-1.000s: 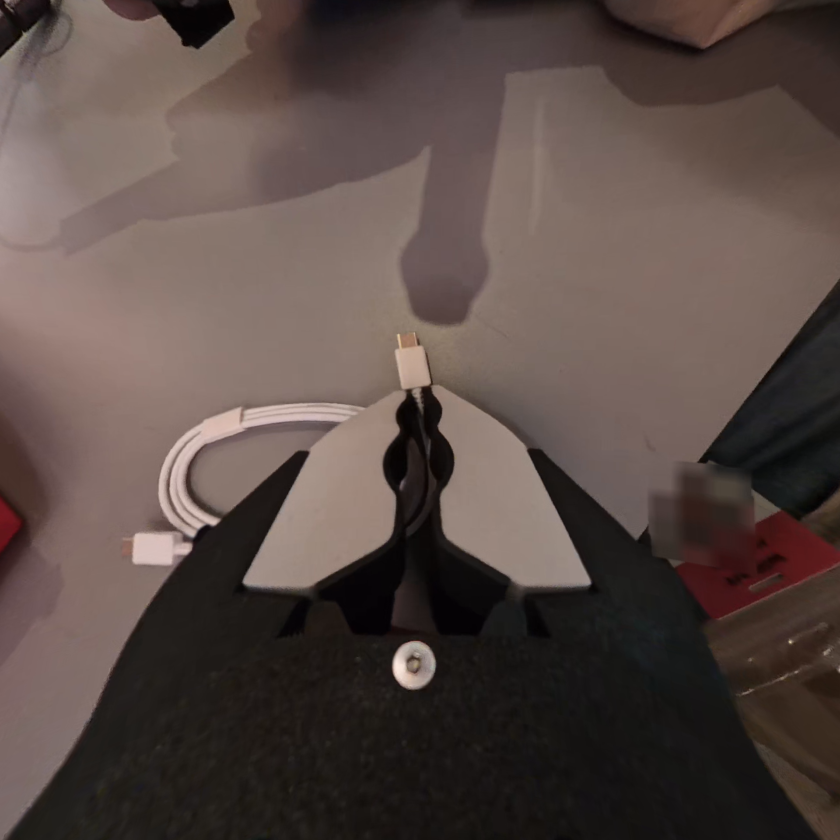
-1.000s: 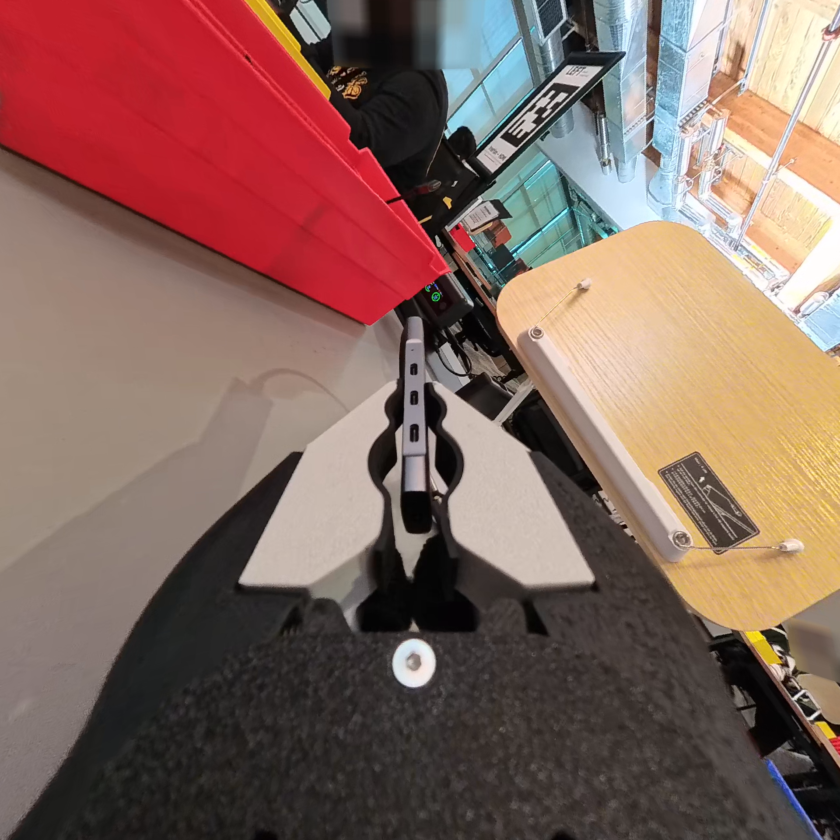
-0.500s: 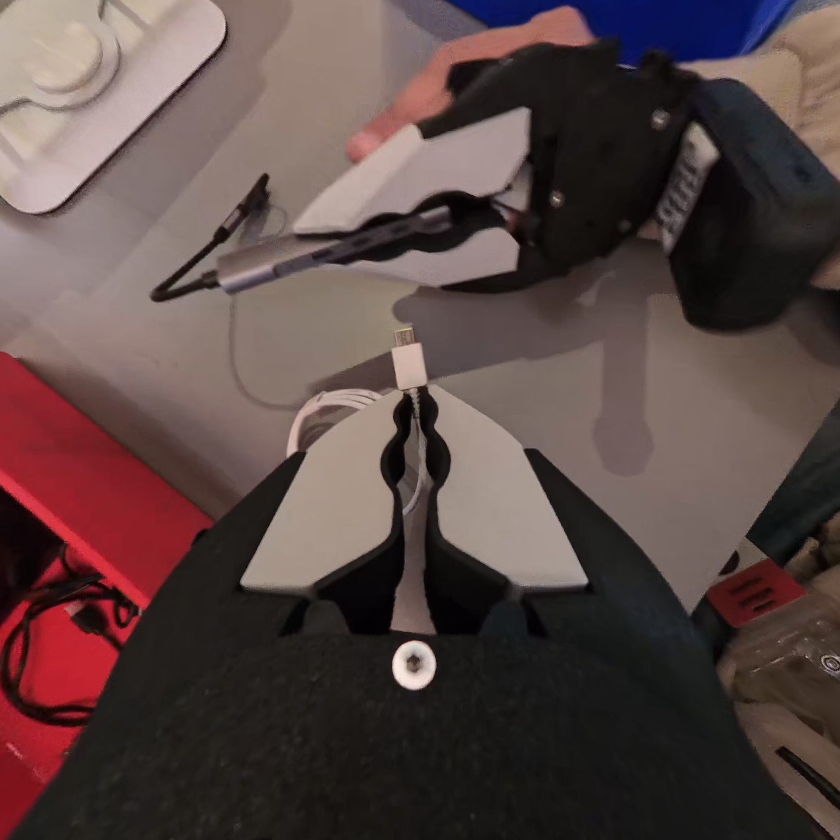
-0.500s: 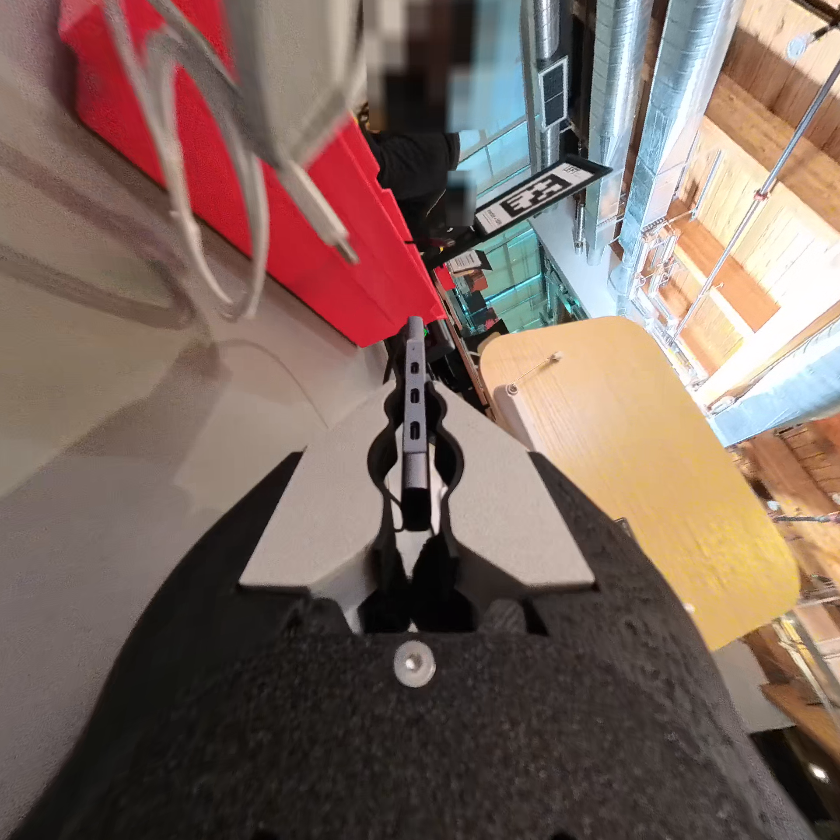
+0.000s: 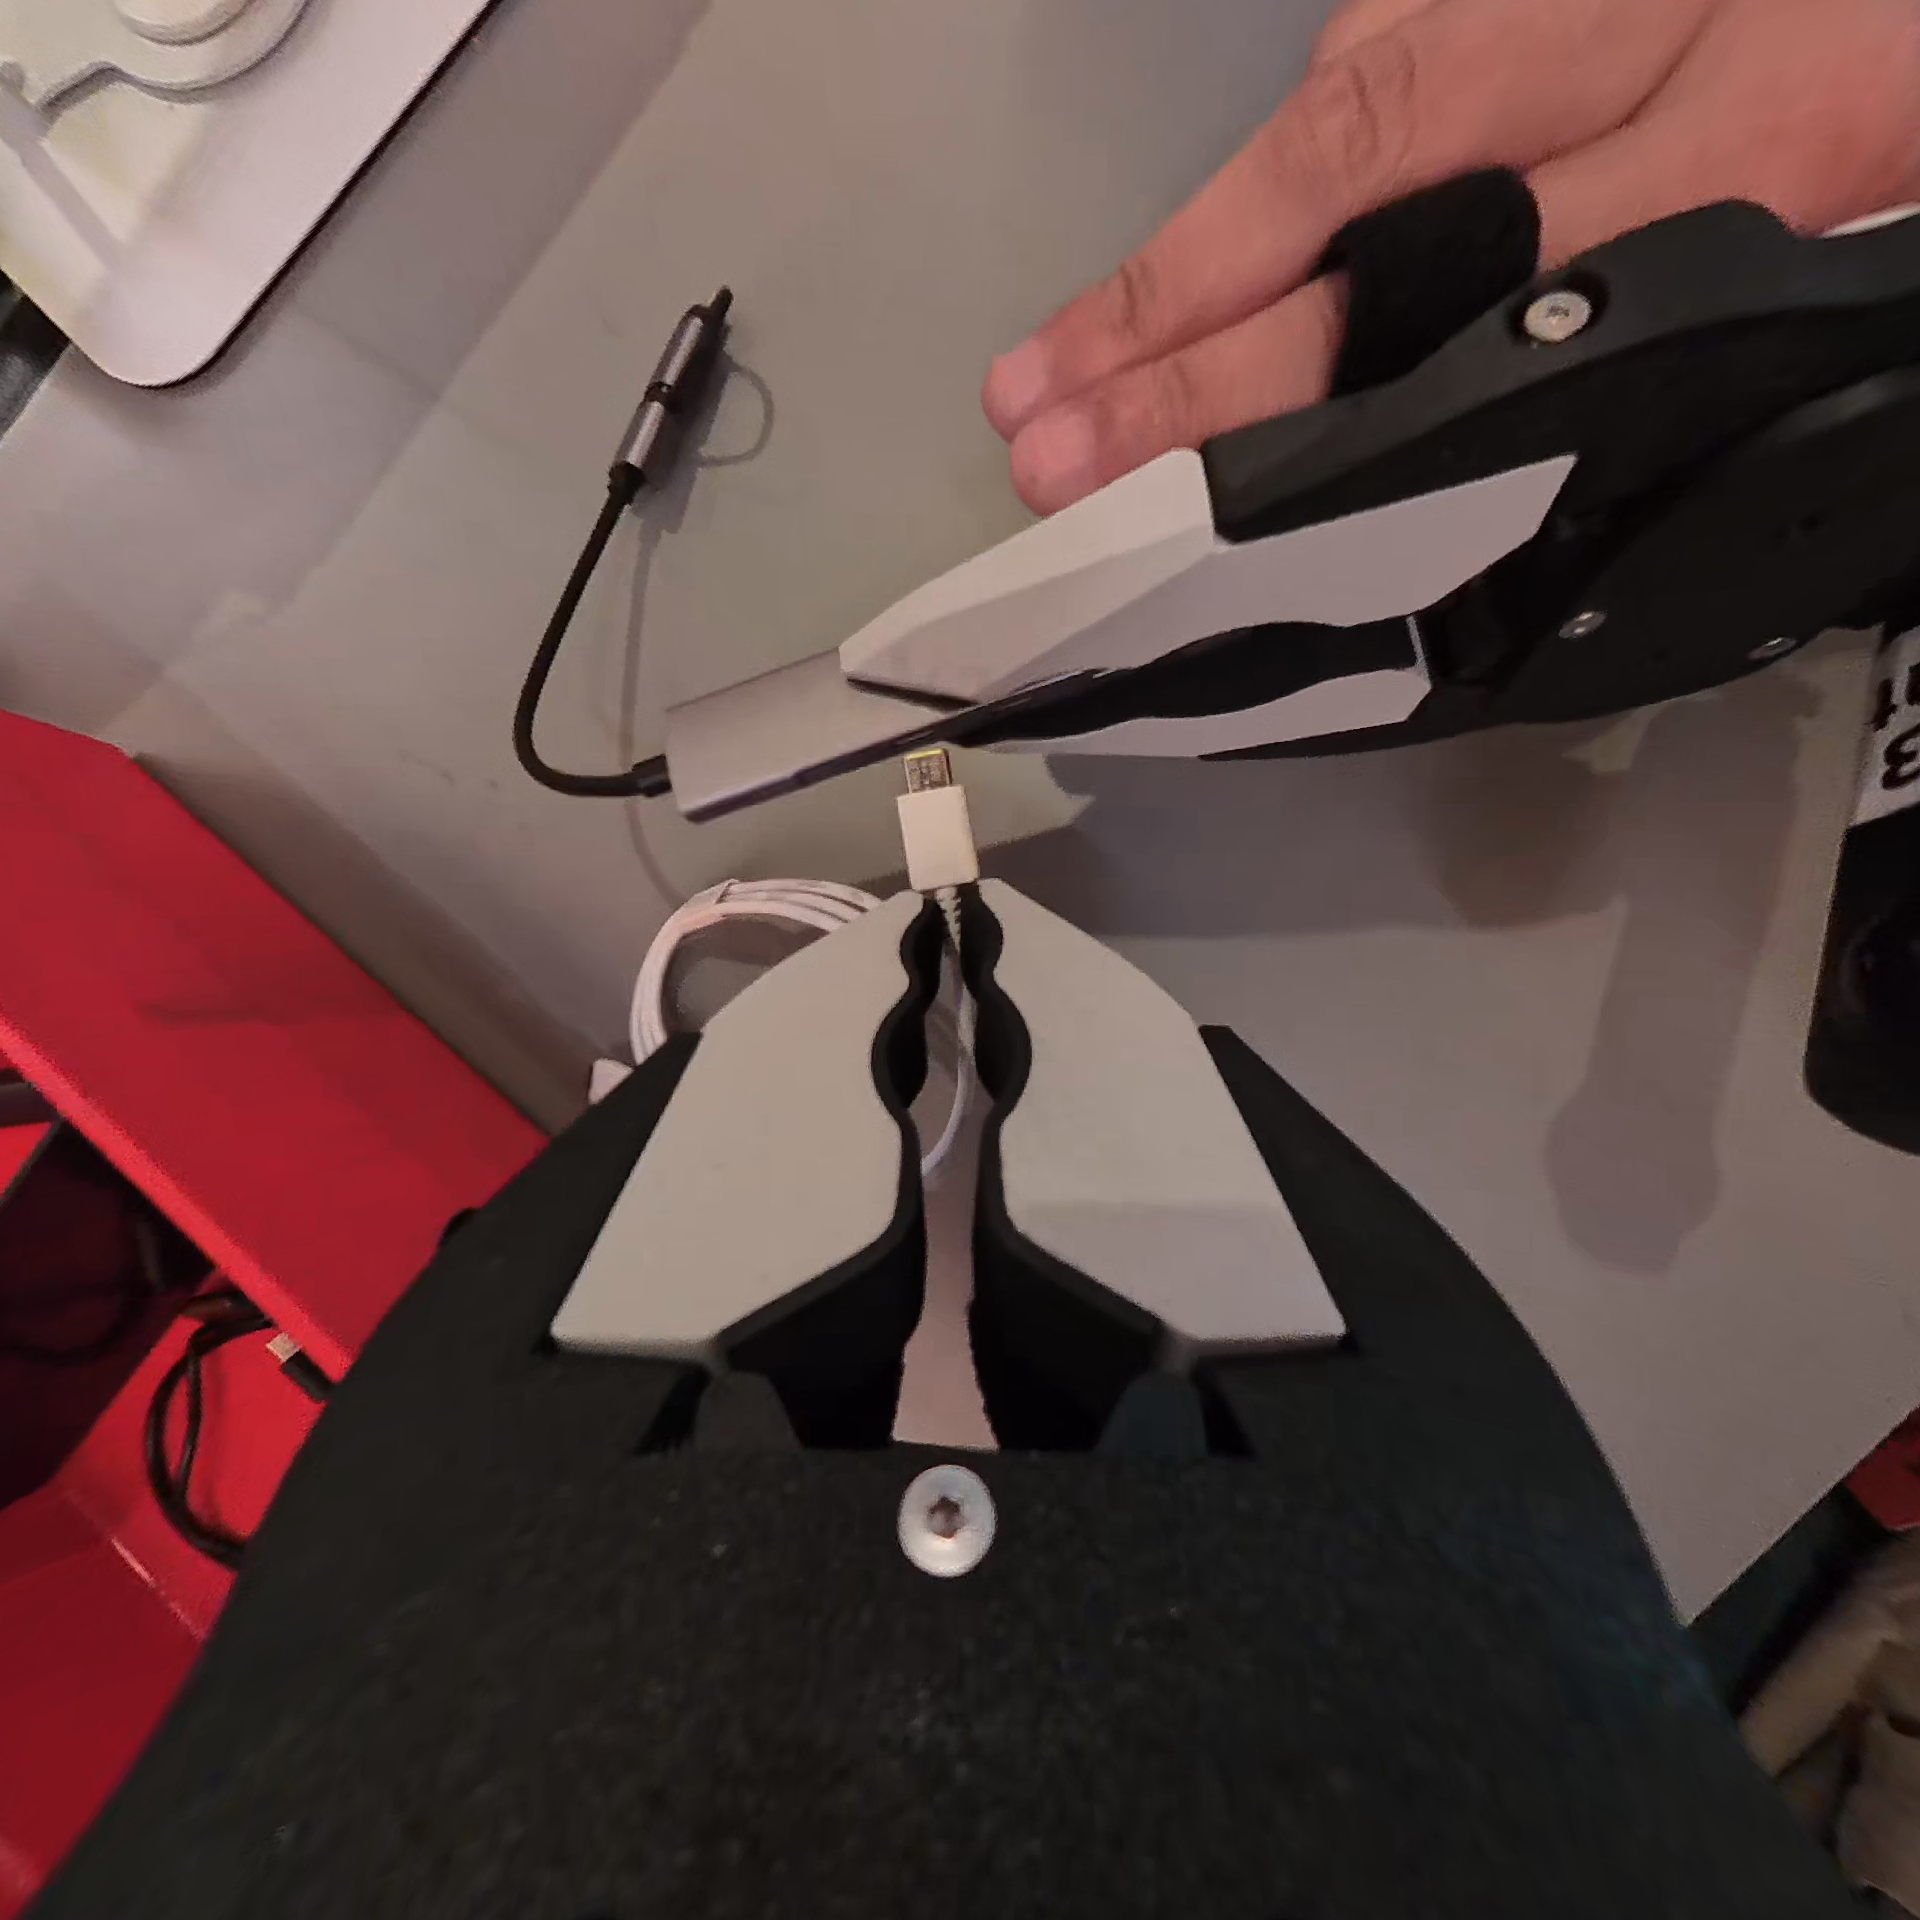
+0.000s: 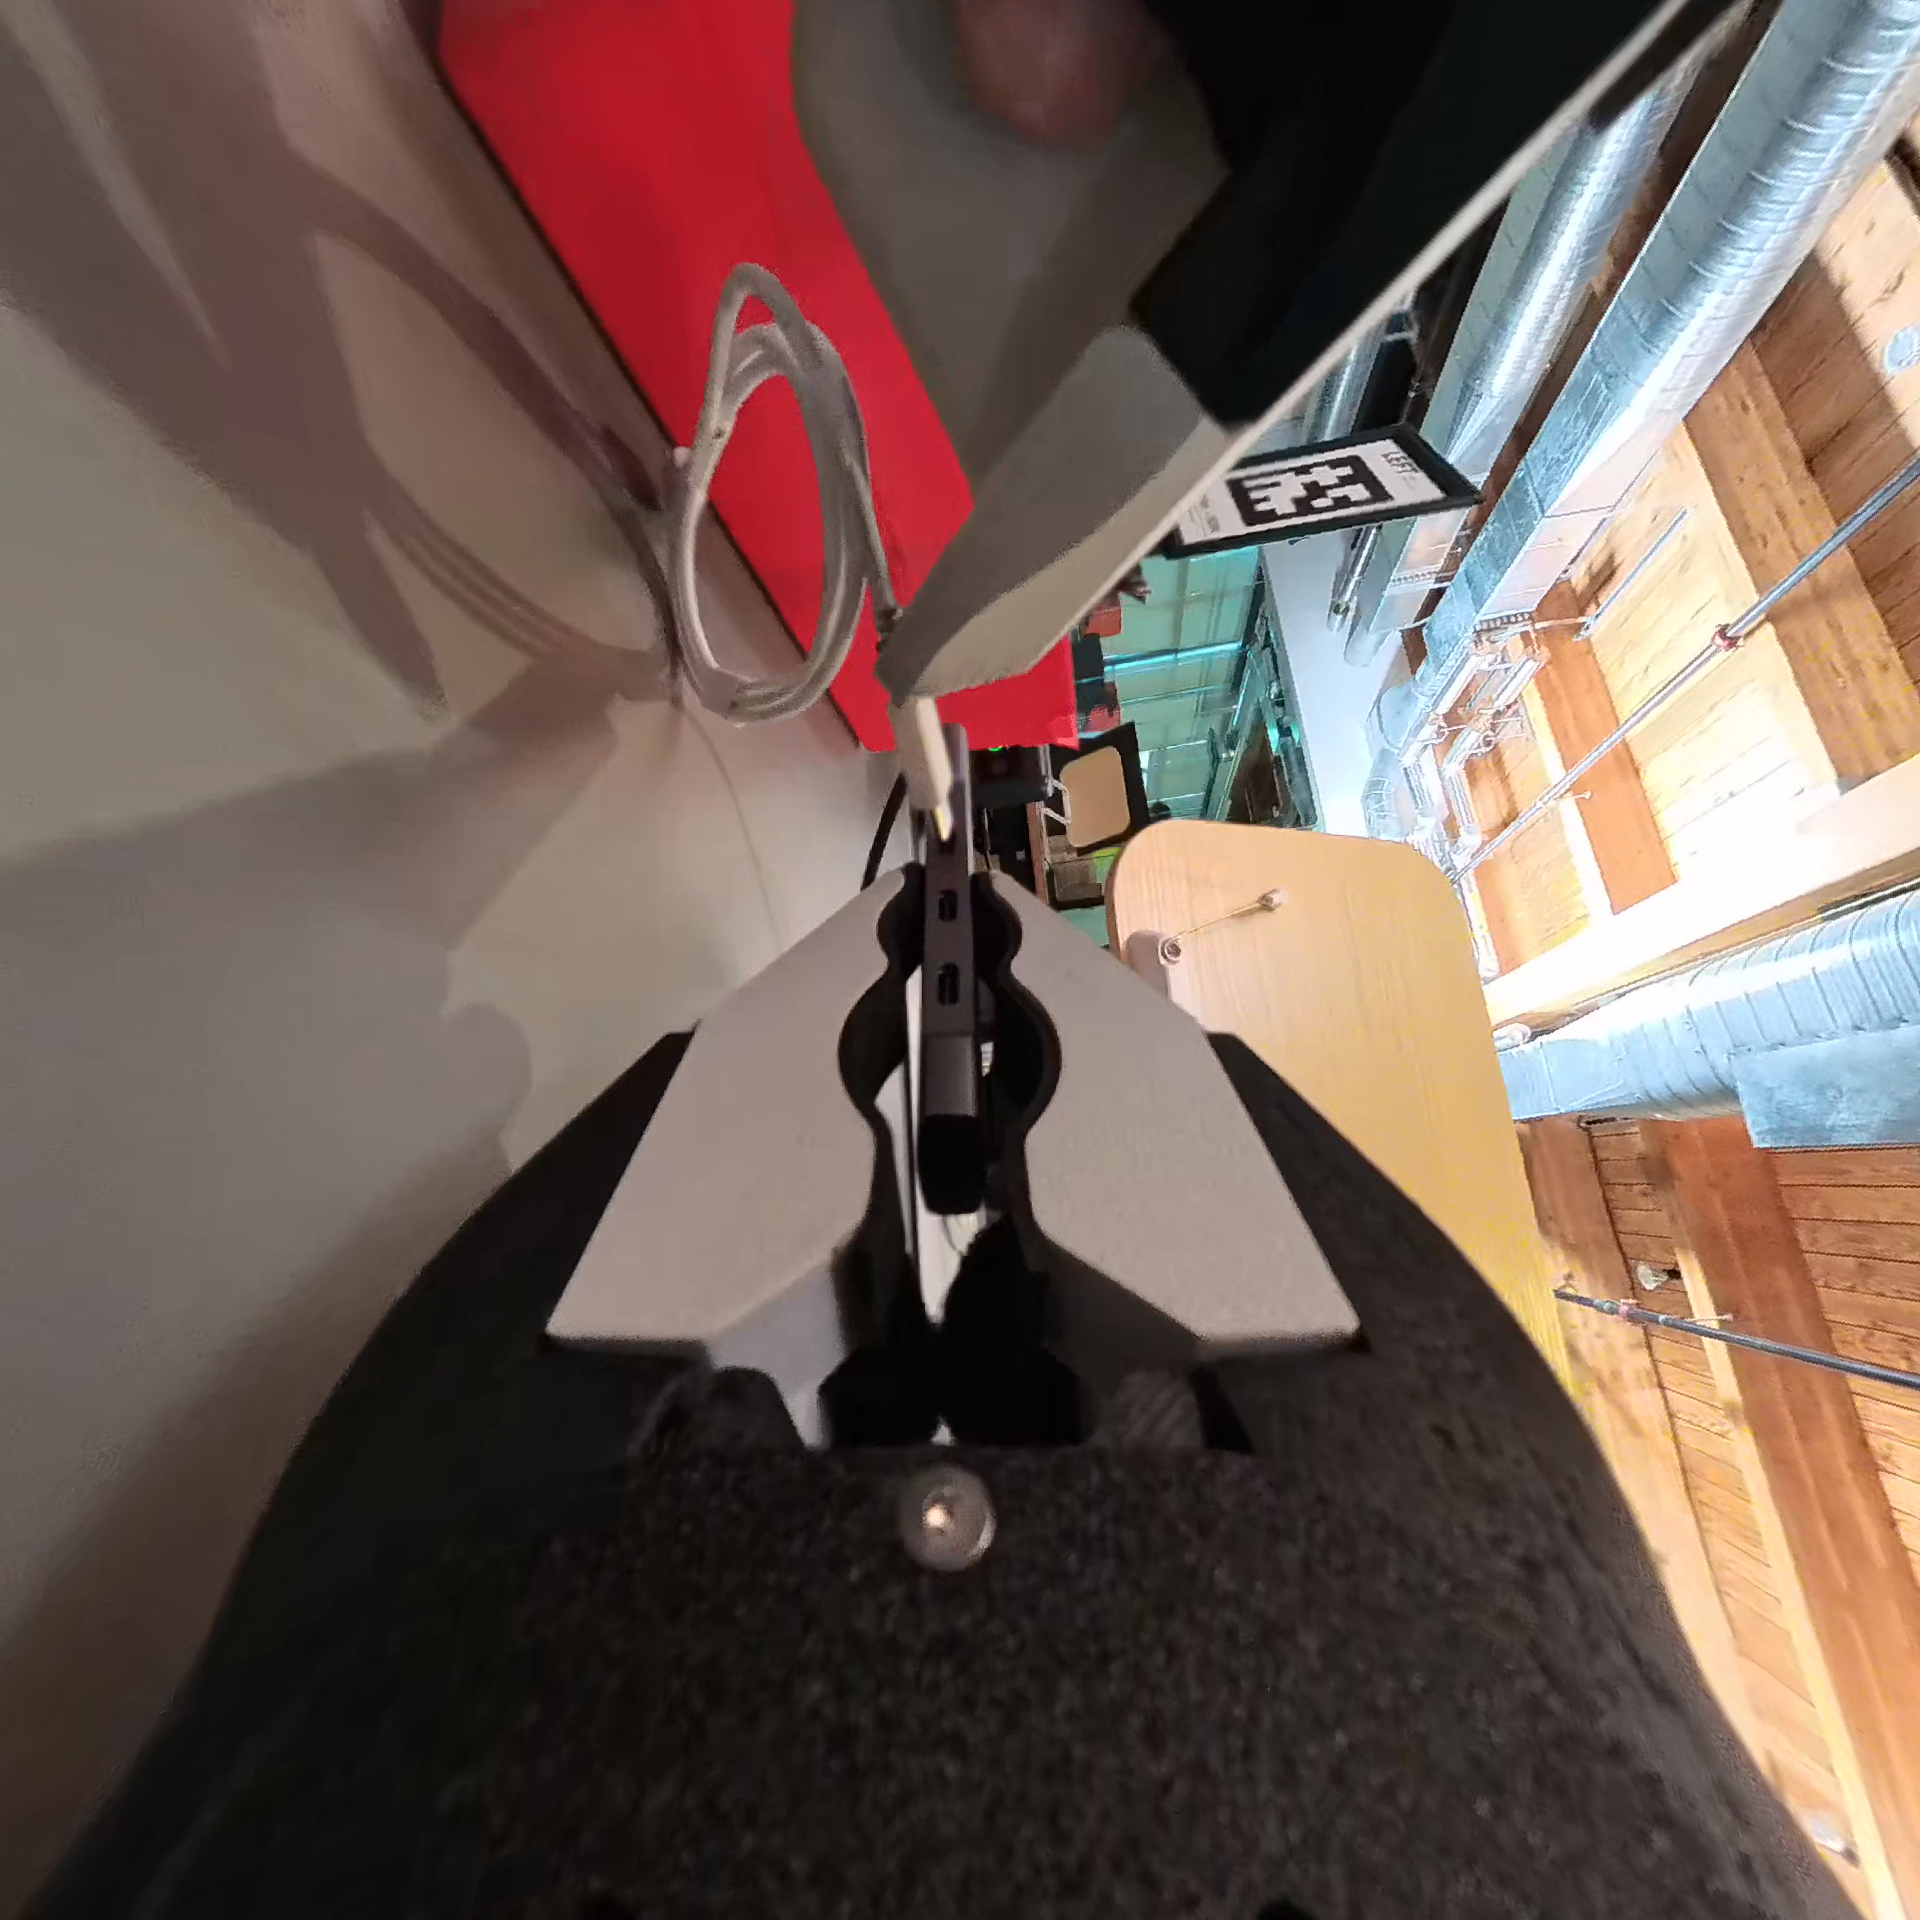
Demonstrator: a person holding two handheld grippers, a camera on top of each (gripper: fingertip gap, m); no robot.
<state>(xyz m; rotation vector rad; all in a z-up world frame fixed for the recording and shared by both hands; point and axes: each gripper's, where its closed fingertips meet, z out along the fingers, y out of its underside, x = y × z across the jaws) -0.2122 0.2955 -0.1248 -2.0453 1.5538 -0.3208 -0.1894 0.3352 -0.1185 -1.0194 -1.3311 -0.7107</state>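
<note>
My left gripper (image 5: 954,904) is shut on a white cable just behind its white plug (image 5: 938,831), whose metal tip sits right at the edge of a grey hub (image 5: 769,740). The rest of the white cable (image 5: 717,935) hangs in a coil below. My right gripper (image 6: 948,883) is shut on the grey hub (image 6: 948,997), side ports facing me, and shows in the left wrist view (image 5: 904,681) with a hand behind it. The white plug (image 6: 928,764) meets the hub's far end; the left gripper's finger (image 6: 1049,540) comes from above. The hub's black lead (image 5: 566,665) ends in a grey connector (image 5: 670,390).
A grey table (image 5: 1195,1039) lies under both grippers. A red bin (image 5: 208,987) stands at the left with black cords inside. A white flat device (image 5: 156,208) lies at the far left. A wooden tabletop (image 6: 1340,1039) and ceiling ducts fill the right wrist view. My hands' fingertips stand some 5 cm from each other.
The two grippers have come together: the hub moved down and closer to the white plug, and the plug tip now sits at the hub's edge. Both grips stayed shut.
</note>
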